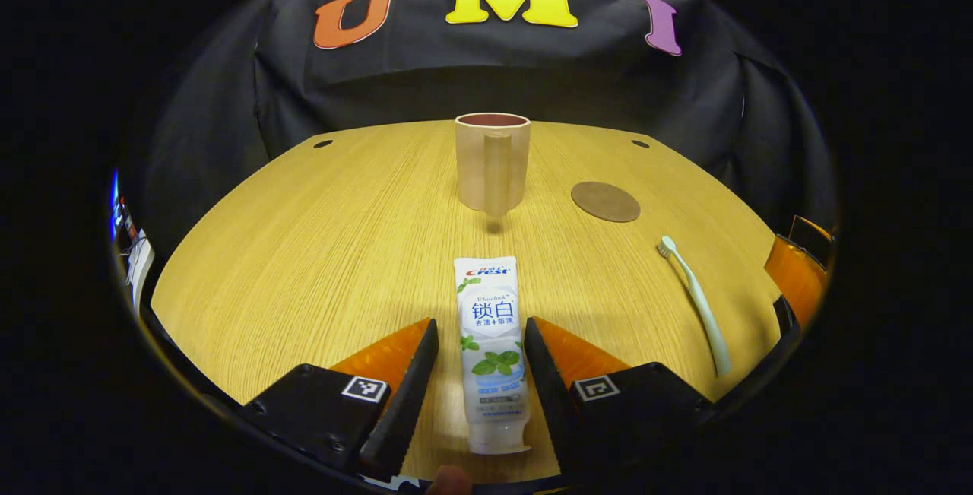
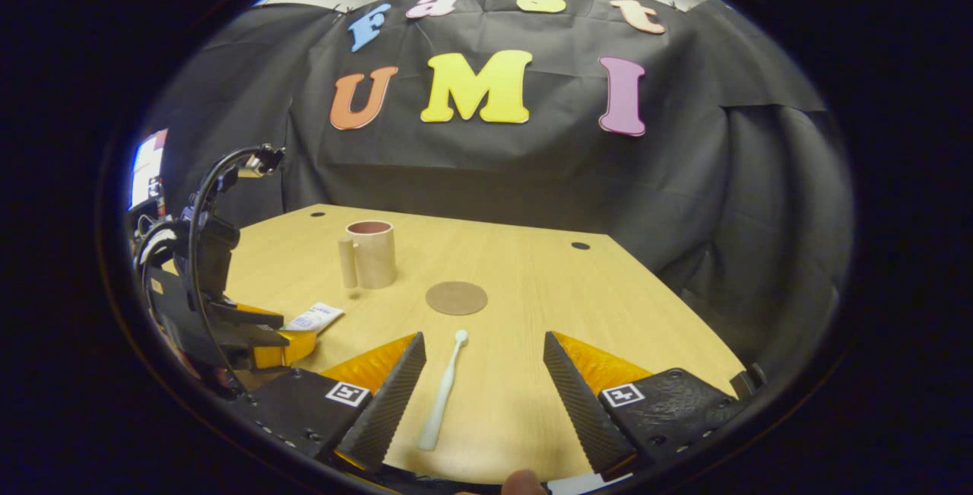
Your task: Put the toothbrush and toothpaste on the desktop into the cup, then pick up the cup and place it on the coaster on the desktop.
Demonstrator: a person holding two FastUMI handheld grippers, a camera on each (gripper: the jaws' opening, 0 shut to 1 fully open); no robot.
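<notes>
Light even, overhead, moderately bright on the table (image 1: 319, 252); backdrop dim. The cup (image 1: 492, 160) throws a small soft shadow just in front of its base. No harsh glare. Sharp focus around the cup; strong fisheye bending away from it, table edges curve, rim areas darken and smear.

Your tabletop (image 1: 319, 252) is light wood grain, with two small dark holes near its far edge. Four things lie directly on it. The cup (image 1: 492, 160) stands upright toward the far side, its handle turned toward you in the left gripper view. Just right of it lies the round flat coaster (image 1: 605, 201), apart from the cup. Nearer you, the toothpaste (image 1: 492, 350) lies flat, cap end toward you. To its right lies the toothbrush (image 1: 695, 301), head pointing toward the coaster.
</notes>
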